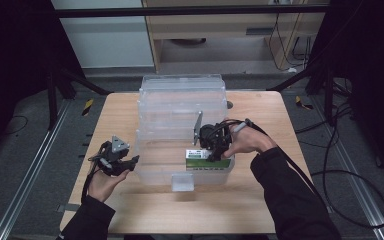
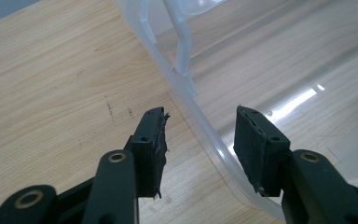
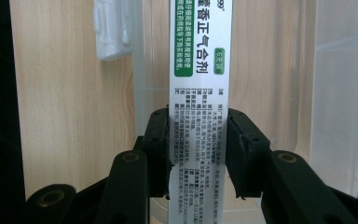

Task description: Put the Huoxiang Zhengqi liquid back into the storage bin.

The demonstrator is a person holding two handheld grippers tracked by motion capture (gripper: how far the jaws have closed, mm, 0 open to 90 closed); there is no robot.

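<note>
- The right gripper is down inside the clear plastic bin, at its near right corner, with the person's right hand behind it.
- Its jaws pinch a white and green box; in the right gripper view both pads press on the box's narrow sides and the printed face points at the camera.
- In the high view the box lies low in the bin, close to the front wall and just beside the right wall.
- The left gripper sits on the wooden table just beside the bin's left wall, held in the left hand.
- Its jaws are spread with nothing between them; in the left gripper view the bin's rim runs through the gap, and I can't tell whether either pad touches it.
- A latch tab hangs on the bin's front wall.
</note>
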